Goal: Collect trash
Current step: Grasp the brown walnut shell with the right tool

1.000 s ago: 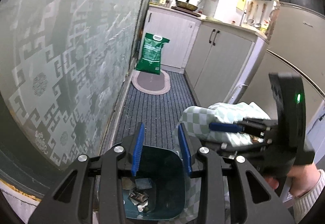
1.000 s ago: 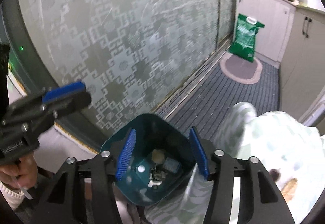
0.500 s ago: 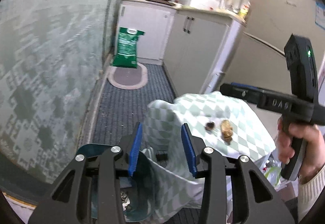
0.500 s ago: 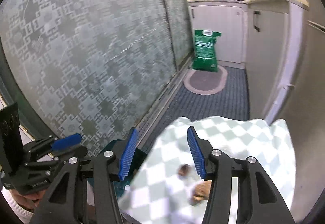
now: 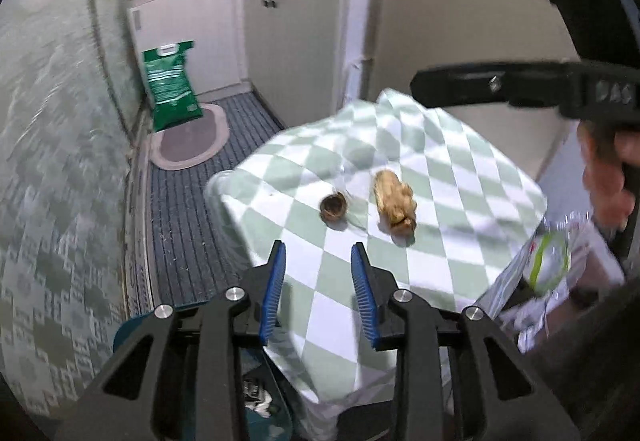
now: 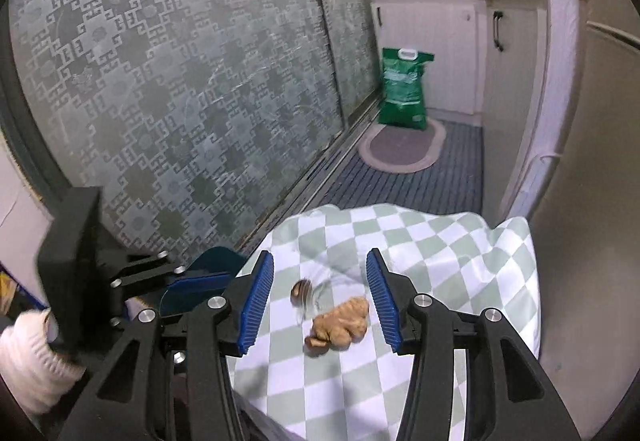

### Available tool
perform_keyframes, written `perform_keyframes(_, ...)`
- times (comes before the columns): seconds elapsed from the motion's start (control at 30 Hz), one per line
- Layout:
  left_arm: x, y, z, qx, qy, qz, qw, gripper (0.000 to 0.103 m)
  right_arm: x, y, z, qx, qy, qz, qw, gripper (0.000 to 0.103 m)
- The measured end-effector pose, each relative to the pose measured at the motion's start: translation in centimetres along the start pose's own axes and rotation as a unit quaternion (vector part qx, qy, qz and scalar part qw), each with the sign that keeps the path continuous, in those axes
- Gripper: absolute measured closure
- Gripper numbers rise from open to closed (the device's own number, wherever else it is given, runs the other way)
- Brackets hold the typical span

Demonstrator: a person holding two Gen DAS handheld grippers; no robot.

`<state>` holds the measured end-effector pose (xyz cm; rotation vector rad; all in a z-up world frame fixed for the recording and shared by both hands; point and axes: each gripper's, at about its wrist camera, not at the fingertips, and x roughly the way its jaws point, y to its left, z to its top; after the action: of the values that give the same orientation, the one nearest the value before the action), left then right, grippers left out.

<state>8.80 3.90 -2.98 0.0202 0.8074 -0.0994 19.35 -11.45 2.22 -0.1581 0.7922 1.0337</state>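
Observation:
A green-and-white checked tablecloth covers a small table. On it lie a tan ginger-like lump and a small brown round shell; both also show in the right wrist view, the lump and the shell. My left gripper is open and empty over the cloth's near edge. My right gripper is open and empty, its jaws either side of the two scraps. A teal bin with trash inside sits low at the table's left edge, its rim visible in the right wrist view.
A patterned frosted glass door runs along the left. A green sack stands on an oval mat at the far end by white cabinets. Plastic packaging lies at the table's right.
Both grippers have risen from over the teal bin to above the tablecloth. The two scraps have come into view between the right gripper's jaws.

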Motion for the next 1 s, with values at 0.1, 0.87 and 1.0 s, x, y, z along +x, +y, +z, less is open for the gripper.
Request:
perform_keyframes(0.1, 1.2, -0.2, 0.1, 0.041, 0.022, -0.014, 0.9988, 0.067, -0.1, -0.3, -0.6, -0.008, 0.014, 0.007, 1.0, 0.054)
perform_keyframes(0.87, 5.5, -1.0, 2.4, 0.103, 0.025, -0.036, 0.9937, 0.081, 2.0, 0.2, -5.9, -0.075, 0.085, 0.03, 0.993, 0.054)
perform_keyframes(1.0, 5.1, -0.8, 2.3, 0.096, 0.021, -0.027, 0.9948, 0.081, 3.1, 2.0, -6.5, -0.089, 0.101, 0.042, 0.99, 0.058)
